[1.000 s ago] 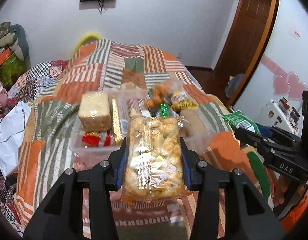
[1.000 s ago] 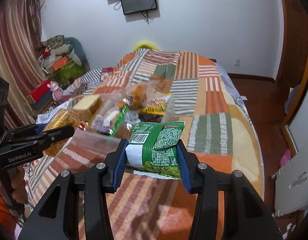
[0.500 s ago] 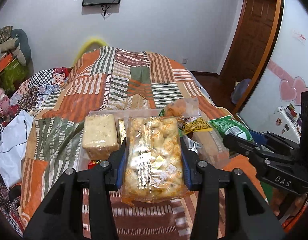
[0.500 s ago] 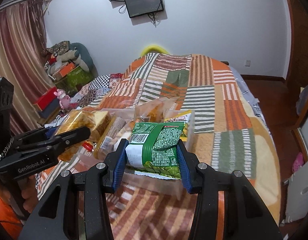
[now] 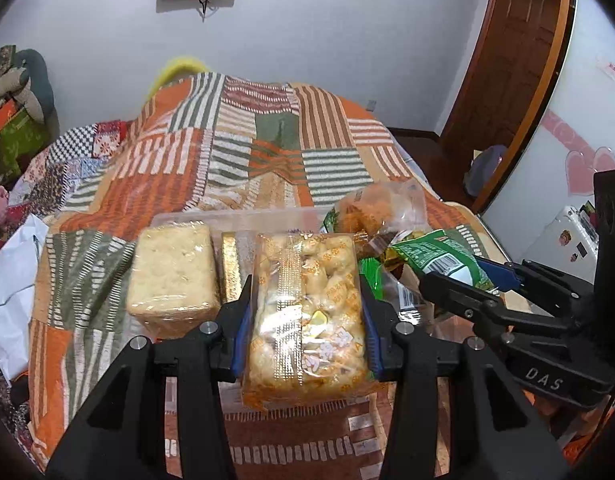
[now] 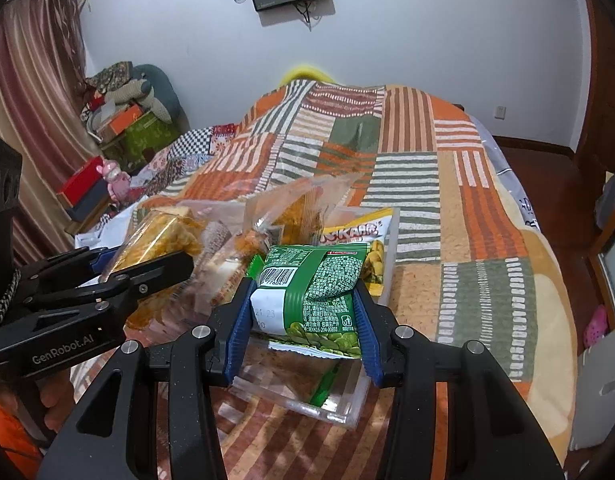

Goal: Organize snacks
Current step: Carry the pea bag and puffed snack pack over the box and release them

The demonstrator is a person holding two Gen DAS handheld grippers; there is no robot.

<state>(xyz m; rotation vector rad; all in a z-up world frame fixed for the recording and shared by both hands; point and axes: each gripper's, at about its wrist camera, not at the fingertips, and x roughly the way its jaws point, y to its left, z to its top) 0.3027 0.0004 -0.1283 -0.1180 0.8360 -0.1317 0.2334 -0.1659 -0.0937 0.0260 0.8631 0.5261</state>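
Clear bin (image 6: 357,410) on quilt (image 6: 483,216): holds cake block (image 5: 171,272), gold bar (image 5: 230,266), yellow bag (image 6: 363,240). Left gripper (image 5: 305,316) clamped on puff pack (image 5: 307,312). Right gripper (image 6: 303,320) clamped on green pea bag (image 6: 319,292), over bin.

black grippers (image 5: 305,320) with blue pads (image 6: 239,330) (silver screws, white lettering)

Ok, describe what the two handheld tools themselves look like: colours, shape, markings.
Both are matte black plastic, each with two angular fingers, silver screw heads and blue pads. Seen from the right wrist view, the left tool carries white "GenRobot.AI" lettering on its side, with a metal chain at its rear. Seen from the left wrist view, the right tool reads "DAS" in white. No cables are visible.
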